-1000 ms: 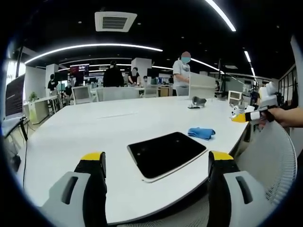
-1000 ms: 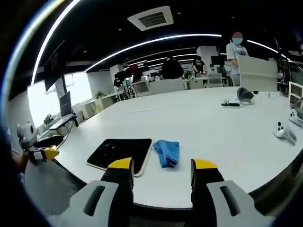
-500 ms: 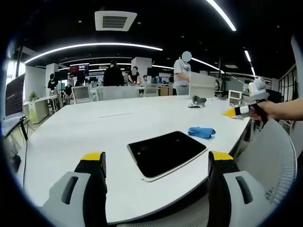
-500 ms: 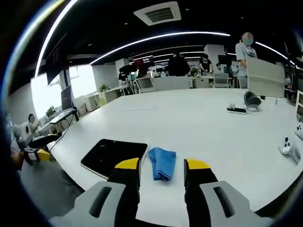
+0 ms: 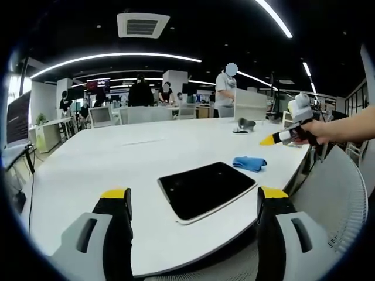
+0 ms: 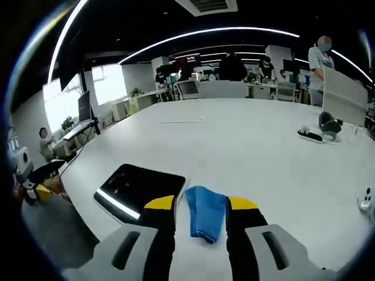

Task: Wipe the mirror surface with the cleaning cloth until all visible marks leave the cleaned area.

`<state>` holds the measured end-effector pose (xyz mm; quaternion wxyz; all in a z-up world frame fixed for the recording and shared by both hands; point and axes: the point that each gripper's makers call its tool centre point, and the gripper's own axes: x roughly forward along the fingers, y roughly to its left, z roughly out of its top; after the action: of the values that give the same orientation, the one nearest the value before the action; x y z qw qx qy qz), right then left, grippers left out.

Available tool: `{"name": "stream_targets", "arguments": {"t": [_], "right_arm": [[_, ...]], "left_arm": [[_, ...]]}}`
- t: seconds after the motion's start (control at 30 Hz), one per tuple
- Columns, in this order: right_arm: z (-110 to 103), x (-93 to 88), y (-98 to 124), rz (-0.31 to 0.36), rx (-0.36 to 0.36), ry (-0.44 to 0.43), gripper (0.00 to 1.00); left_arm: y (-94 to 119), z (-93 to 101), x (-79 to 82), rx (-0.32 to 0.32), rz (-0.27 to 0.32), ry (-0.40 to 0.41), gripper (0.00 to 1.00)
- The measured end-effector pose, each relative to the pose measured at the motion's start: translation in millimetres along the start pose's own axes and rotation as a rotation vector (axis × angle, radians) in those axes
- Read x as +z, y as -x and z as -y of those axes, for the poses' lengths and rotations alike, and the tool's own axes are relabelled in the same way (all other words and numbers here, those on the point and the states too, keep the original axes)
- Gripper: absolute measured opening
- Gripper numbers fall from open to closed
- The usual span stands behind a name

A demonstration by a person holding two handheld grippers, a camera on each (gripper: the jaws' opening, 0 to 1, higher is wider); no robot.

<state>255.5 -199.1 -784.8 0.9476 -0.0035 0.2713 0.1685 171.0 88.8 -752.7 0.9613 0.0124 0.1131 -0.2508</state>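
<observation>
Hovering right gripper: the right gripper (image 6: 201, 206) hangs just over the blue cleaning cloth (image 6: 206, 213), its jaws parted, one on each side of the cloth and holding nothing; whether the tips touch the table cannot be told. In the left gripper view it (image 5: 268, 140) shows at the right, held in a person's hand (image 5: 309, 131) above the table's far side.
Left gripper: the left gripper (image 5: 194, 197) sits low at the near edge of the table, jaws wide apart and empty, well short of the mirror.
Mirror: a dark, flat rectangular mirror (image 5: 205, 187) with a pale edge lies on the white table (image 5: 111, 158) near its edge; in the right gripper view it (image 6: 137, 188) reflects a bright strip of ceiling light.
Cleaning cloth: folded, lying on the table just beside the mirror's short edge, apart from it by a narrow strip of table; in the left gripper view it (image 5: 249, 164) lies beyond the mirror's far right corner.
Table: white, large, rounded at the edge.
Background: people stand at desks across the office, under long curved ceiling lights.
</observation>
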Motion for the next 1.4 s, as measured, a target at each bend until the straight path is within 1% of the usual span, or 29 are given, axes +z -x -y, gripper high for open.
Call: {"name": "stream_targets", "arguments": {"t": [0.1, 0.13, 0.2, 0.23, 0.3, 0.47, 0.6, 0.63, 0.73, 0.87, 0.93, 1.0, 1.03, 1.07, 1.23, 1.4], "right_arm": [[-1, -3.4, -7, -0.025, 0.006, 0.018, 0.29], [-1, -4.4, -9, -0.035, 0.008, 0.019, 0.27], [-2, -3.5, -12, -0.033, 0.012, 0.032, 0.19], [-2, -4.9, -15, -0.046, 0.017, 0.046, 0.17], [-1, -7.5, -20, -0.062, 0.013, 0.072, 0.17], [3, -15.2, -34, -0.098, 0.014, 0.068, 0.20], [4, -24.2, -43, -0.132, 0.015, 0.077, 0.21], [4, -29.0, -46, -0.148, 0.021, 0.078, 0.21], [4, -33.9, -52, -0.158, 0.021, 0.082, 0.25], [6, -40.7, -58, -0.184, 0.015, 0.101, 0.22], [7, -43.4, -61, -0.197, 0.017, 0.083, 0.22], [7, -44.9, -63, -0.201, 0.018, 0.087, 0.22], [3, -46.9, -57, -0.212, 0.011, 0.107, 0.21], [3, -47.9, -58, -0.218, 0.006, 0.115, 0.19], [5, -51.7, -61, -0.222, 0.001, 0.112, 0.17], [6, -51.9, -63, -0.221, -0.006, 0.153, 0.16]], "left_arm": [[0, 0.4, -0.1, -0.002, -0.001, 0.000, 0.86], [0, 1.2, 0.2, -0.003, -0.001, 0.000, 0.86], [0, 1.9, 0.7, -0.001, -0.001, 0.000, 0.86], [0, 2.3, 1.0, 0.000, 0.000, 0.000, 0.86], [0, 3.1, 1.1, 0.000, -0.002, -0.001, 0.86], [0, 4.9, 1.3, -0.002, -0.004, 0.000, 0.86], [0, 5.7, 1.2, -0.002, -0.005, 0.000, 0.86], [0, 5.8, 1.2, -0.002, -0.004, 0.000, 0.86], [0, 5.9, 0.9, -0.002, -0.005, 0.000, 0.86], [0, 5.5, 0.7, -0.002, -0.004, 0.001, 0.86], [0, 4.8, -0.2, -0.002, -0.007, 0.001, 0.86], [-1, 4.1, -0.8, -0.002, -0.008, 0.001, 0.86], [-1, 3.6, -1.4, -0.003, -0.011, 0.001, 0.86], [-1, 3.3, -1.9, -0.003, -0.013, 0.002, 0.86], [-1, 2.2, -3.0, -0.007, -0.016, 0.002, 0.86], [-1, 1.3, -3.4, -0.007, -0.017, 0.002, 0.86]]}}
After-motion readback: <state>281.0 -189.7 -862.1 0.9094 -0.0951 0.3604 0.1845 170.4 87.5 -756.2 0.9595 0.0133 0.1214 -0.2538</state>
